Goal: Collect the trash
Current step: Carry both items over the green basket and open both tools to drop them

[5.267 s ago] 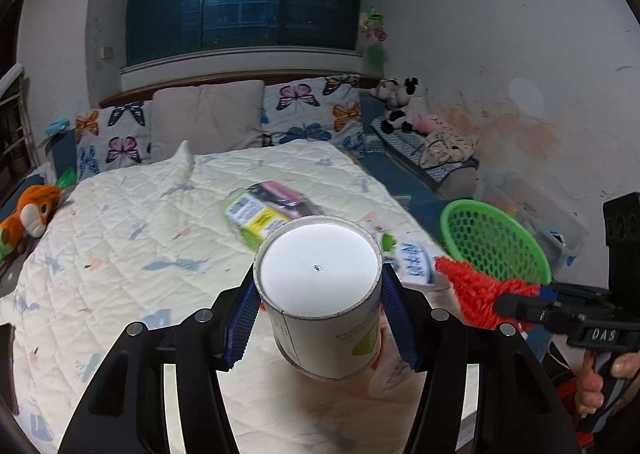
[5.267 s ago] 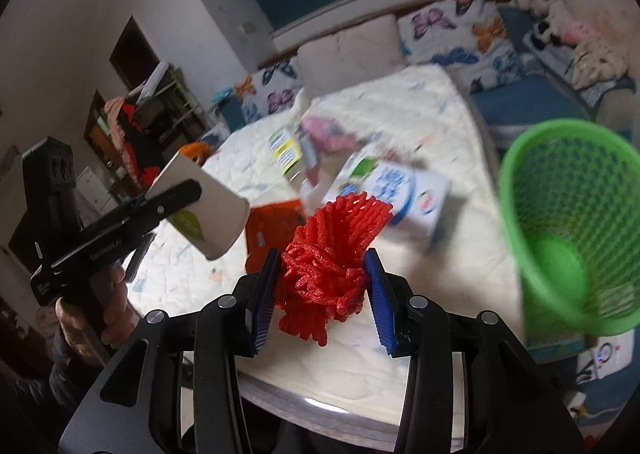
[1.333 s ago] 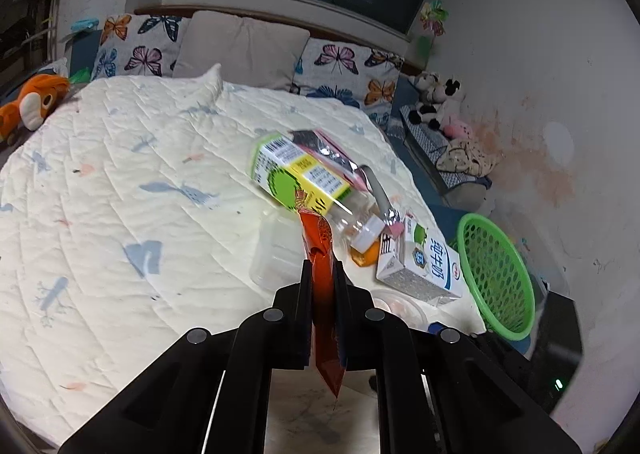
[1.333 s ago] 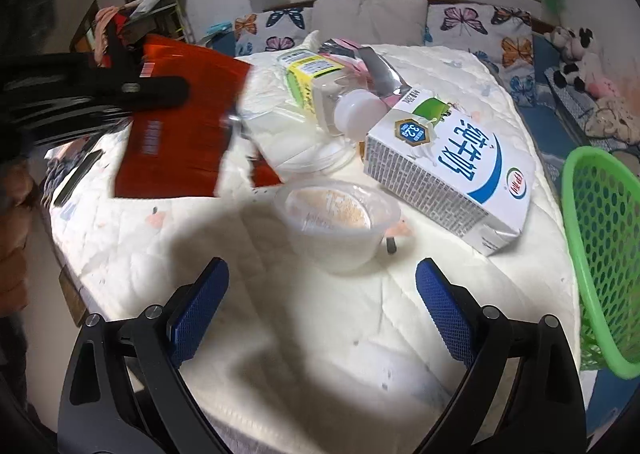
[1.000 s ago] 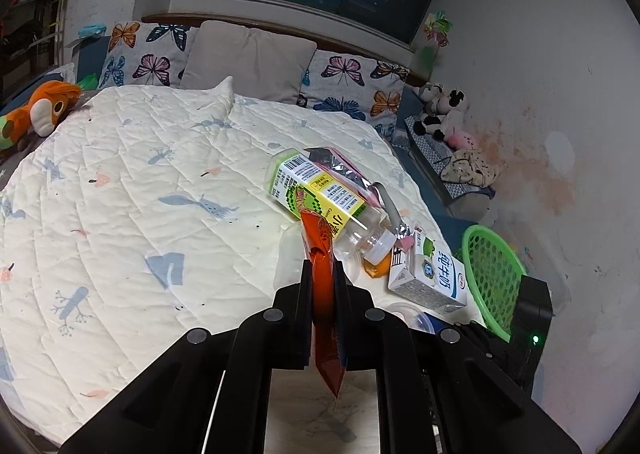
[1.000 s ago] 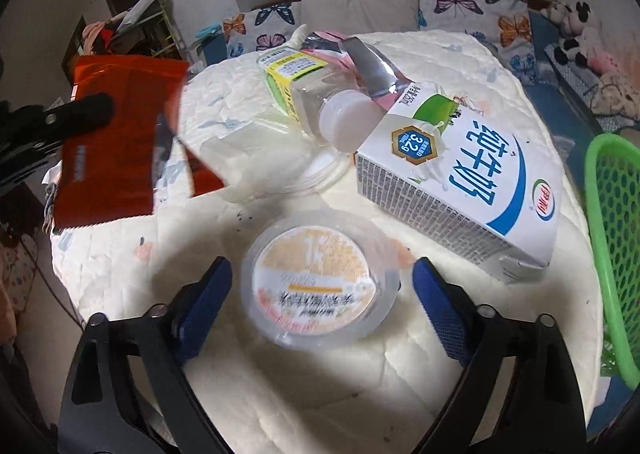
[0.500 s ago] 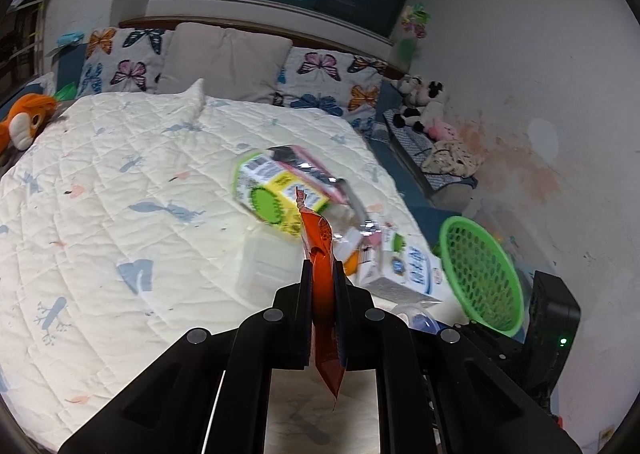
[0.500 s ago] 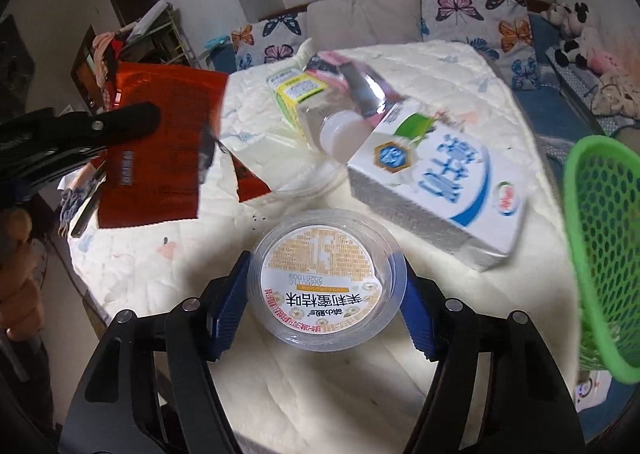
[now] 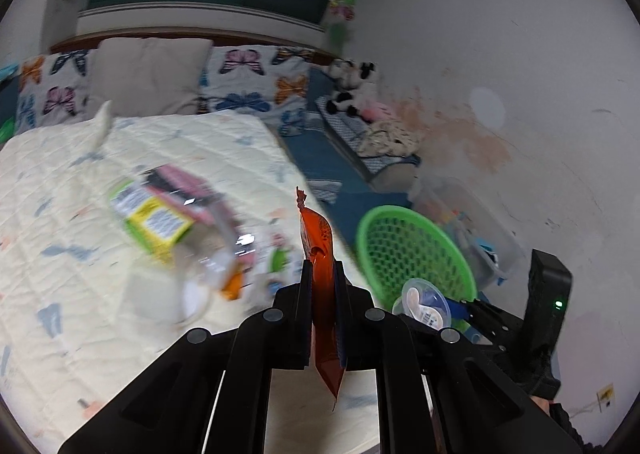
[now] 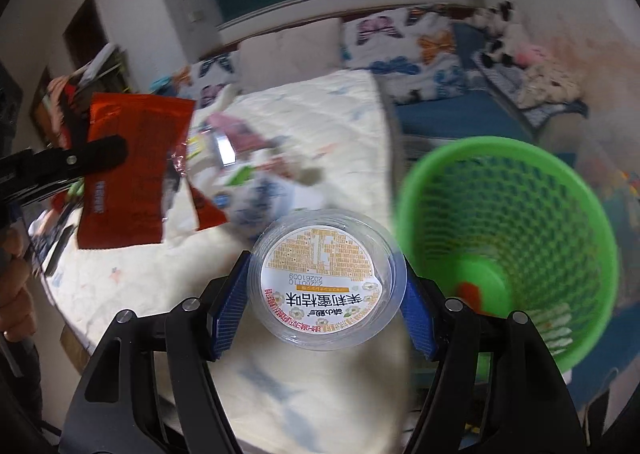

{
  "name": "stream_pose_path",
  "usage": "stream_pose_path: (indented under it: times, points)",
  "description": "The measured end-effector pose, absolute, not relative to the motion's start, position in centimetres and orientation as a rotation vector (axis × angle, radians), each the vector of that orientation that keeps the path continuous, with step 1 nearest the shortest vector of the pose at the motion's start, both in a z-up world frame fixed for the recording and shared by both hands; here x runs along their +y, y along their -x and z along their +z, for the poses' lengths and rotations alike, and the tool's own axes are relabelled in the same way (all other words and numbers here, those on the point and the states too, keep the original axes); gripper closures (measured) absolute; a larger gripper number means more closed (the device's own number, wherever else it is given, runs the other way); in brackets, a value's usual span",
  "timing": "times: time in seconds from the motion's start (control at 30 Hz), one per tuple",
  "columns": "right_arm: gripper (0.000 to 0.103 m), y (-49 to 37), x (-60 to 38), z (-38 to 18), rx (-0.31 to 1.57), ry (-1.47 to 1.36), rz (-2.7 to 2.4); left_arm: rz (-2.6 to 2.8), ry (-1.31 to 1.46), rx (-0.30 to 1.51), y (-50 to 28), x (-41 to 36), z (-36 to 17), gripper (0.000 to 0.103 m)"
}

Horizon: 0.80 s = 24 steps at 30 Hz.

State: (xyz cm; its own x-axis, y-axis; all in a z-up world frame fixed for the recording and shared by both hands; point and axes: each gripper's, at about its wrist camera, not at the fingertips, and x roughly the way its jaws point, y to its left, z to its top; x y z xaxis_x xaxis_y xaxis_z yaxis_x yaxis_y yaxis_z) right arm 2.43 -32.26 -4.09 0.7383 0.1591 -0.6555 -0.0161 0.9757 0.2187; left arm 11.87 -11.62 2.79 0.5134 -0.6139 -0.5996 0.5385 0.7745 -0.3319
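Tongs first, seen from the left wrist: the left tongs [image 9: 322,290] are pinched tight on a red-orange wrapper [image 9: 318,254], which shows here only edge-on, a thin strip standing up between the pads with its lower corner hanging below them. Past it lies the quilted bed [image 9: 80,334] with a blurred heap of trash [image 9: 180,234] on it, and to the right, off the bed's edge, a green mesh basket [image 9: 416,254]. Low on the right the other tool pokes in, carrying a clear plastic cup [image 9: 424,304] in front of the basket. From the right wrist the picture turns round: the right tongs [image 10: 326,298] have just drawn in and now grip that clear plastic cup [image 10: 326,282] on both sides, its printed lid facing the camera, held over the bed's edge just left of the green basket [image 10: 512,238]. This side looks down into the basket, where something red lies at the bottom. It also gives the wrapper [image 10: 128,174] broadside, a flat torn sheet clamped in the left tongs [image 10: 100,158] at the left, with a hand [image 10: 12,286] below, partly cut off.
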Motion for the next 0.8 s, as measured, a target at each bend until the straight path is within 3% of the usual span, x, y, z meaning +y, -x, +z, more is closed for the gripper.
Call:
stream_pose_path:
  times: [0.47,0.57,0.8]
  points:
    - [0.033,-1.5,-43.1,-6.0,0.753,-0.267,-0.117,-0.846,0.026,0.793,-13.6,-23.4,2.8,0.094]
    - [0.025,-1.1,-44.0,-6.3,0.755,-0.276,-0.135,-0.858,-0.002,0.811,-13.7,-25.7,2.2,0.094]
    - [0.020,0.2,-45.3,-6.4,0.740,-0.283,-0.161,-0.884,-0.062,0.874,-13.8,-29.9,0.2,0.093]
